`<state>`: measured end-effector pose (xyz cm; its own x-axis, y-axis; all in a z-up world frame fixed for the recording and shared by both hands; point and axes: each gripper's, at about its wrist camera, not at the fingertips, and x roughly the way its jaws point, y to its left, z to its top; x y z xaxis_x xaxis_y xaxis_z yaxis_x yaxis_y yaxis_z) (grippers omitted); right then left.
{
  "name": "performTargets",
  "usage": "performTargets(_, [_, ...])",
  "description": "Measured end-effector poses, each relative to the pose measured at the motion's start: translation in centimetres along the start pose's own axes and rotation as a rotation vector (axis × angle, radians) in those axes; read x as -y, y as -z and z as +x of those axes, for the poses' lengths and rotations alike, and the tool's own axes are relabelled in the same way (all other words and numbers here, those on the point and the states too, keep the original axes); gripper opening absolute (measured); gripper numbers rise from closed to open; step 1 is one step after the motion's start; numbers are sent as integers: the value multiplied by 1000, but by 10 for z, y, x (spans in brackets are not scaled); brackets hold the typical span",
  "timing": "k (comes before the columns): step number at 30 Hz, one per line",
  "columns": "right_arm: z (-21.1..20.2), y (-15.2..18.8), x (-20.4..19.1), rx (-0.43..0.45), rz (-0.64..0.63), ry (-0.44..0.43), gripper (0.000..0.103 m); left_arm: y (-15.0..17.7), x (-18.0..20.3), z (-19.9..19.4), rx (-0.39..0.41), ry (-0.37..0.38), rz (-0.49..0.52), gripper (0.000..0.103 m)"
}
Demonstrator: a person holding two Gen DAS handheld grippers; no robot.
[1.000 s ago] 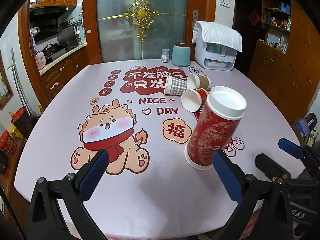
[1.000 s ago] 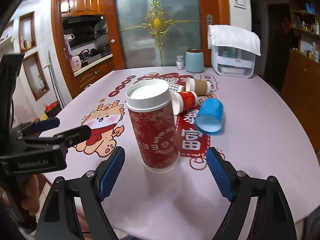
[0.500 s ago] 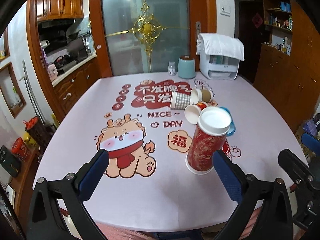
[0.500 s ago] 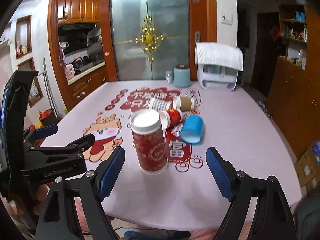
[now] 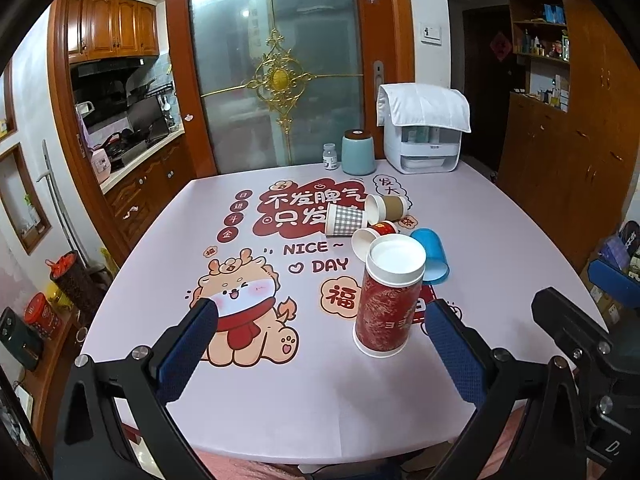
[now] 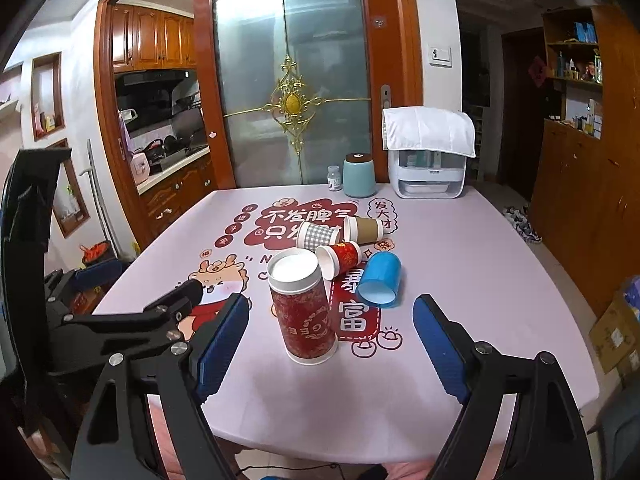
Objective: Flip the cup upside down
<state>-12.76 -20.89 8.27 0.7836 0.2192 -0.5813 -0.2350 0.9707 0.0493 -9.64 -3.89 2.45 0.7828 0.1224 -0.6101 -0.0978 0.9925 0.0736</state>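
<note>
Tongs first: my left tongs (image 5: 316,344) are spread wide and empty, and my right tongs (image 6: 332,340) are spread wide and empty too — neither touches anything. Over the last second both have drawn back toward me, so the tall red cup (image 5: 387,300) that filled much of each view now looks smaller and sits clear of all four pads. It stands on the tabletop (image 5: 280,400) with its wide rim down and its white base up, near the front edge, just in front of the pile of tipped cups. To my mind that means the flip is done and I am simply backing away from a finished job.

Behind it lie the blue cup (image 6: 380,278), a small red cup (image 6: 340,258), a checked cup (image 6: 318,236) and a brown cup (image 6: 364,230), all on their sides.

The right view shows the blue cup whole, its open mouth facing me; the left view hides part of it behind the tall red cup. The right view also catches my left tongs from the side, while the left view catches only a corner of my right ones.
</note>
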Motion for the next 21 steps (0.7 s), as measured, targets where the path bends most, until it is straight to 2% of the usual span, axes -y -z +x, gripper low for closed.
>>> performTargets(10, [-3,0,4,2,12,-1,86,4,2,-5,-27,20,-22,102])
performTargets(21, [-18,-2,5,45,17,15,86,0,11,-12,-4,17,-14,102])
